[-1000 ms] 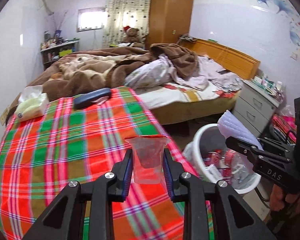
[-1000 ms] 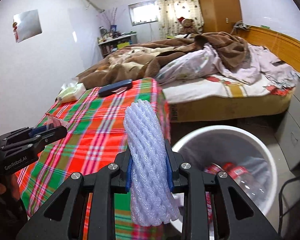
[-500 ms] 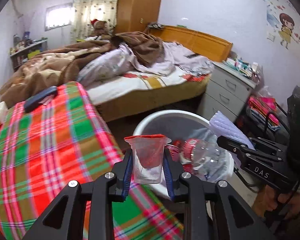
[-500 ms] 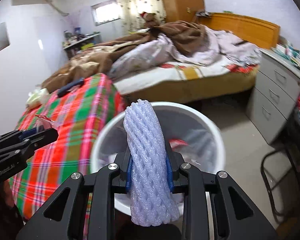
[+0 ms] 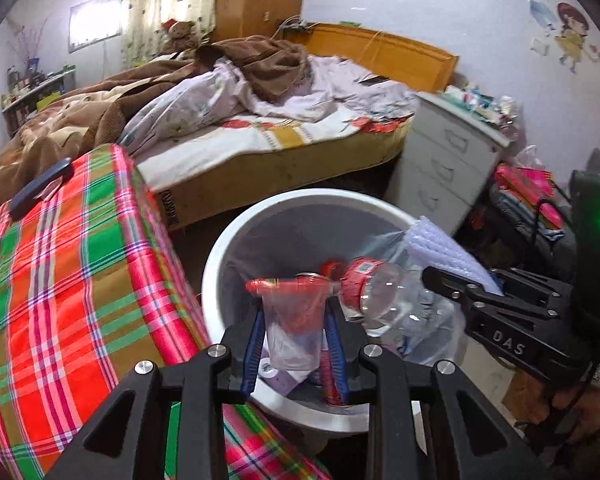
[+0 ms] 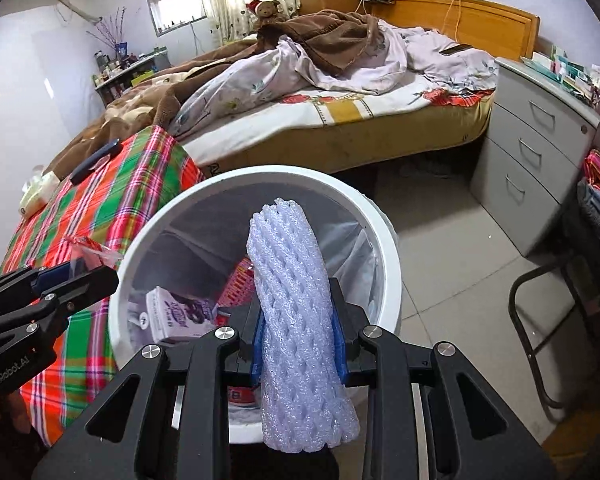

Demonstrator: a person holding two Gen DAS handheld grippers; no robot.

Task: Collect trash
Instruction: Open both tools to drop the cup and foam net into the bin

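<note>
Both grippers are over the white bin (image 6: 384, 240), which sits on the floor right next to the plaid table (image 5: 60, 300). Left gripper (image 5: 294, 334) has a clear plastic cup (image 5: 292, 320) with a red rim between its pads, and its jaws are opening. Right gripper (image 6: 298, 334) is clamped narrow on a white foam net (image 6: 296, 300) that stands upright above the bin. A bottle (image 5: 380, 292) and a carton (image 6: 176, 316) already lie inside.

I've swung both grippers off the plaid table (image 5: 80, 300) and over the white bin (image 6: 384, 240). My left gripper (image 5: 292, 336) is easing its jaws open around the plastic cup (image 5: 292, 320); the foam net (image 6: 296, 312) now hangs above the bin's mouth.
</note>
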